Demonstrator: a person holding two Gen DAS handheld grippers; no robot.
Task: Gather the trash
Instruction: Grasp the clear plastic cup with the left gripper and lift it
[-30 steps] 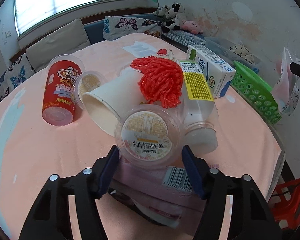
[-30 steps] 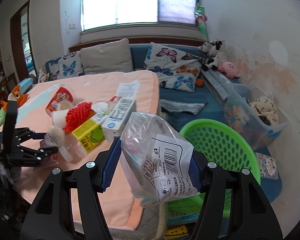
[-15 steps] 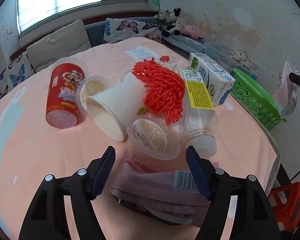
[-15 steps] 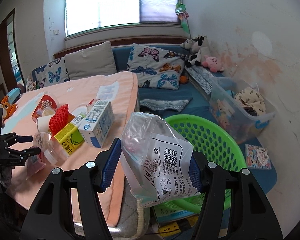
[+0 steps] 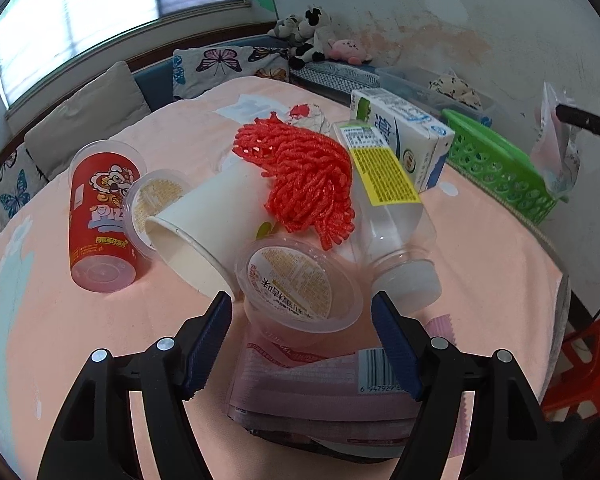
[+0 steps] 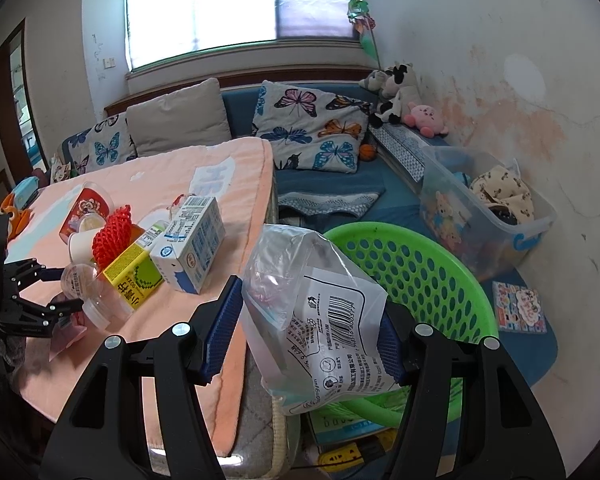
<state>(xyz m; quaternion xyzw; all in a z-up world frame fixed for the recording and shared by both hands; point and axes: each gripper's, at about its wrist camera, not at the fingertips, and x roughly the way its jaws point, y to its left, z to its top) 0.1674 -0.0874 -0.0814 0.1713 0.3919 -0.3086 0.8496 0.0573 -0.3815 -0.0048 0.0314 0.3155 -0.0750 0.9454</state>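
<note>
Bag (image 6: pixel 320 320) clamped in right tool (image 6: pixel 306 328) past table edge (image 6: pixel 256 272) above basket (image 6: pixel 420 272), left tool (image 5: pixel 302 320) wide around cup (image 5: pixel 300 284).

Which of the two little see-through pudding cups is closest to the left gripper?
The clear cup lying right between the left gripper's open fingers. The other cup lies farther back, beside the red can.

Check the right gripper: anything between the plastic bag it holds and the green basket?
Nothing visible. The right gripper is shut on the plastic bag, which hangs in open air off the table edge, and the green basket lies just behind and below it with its open top unobstructed.
</note>
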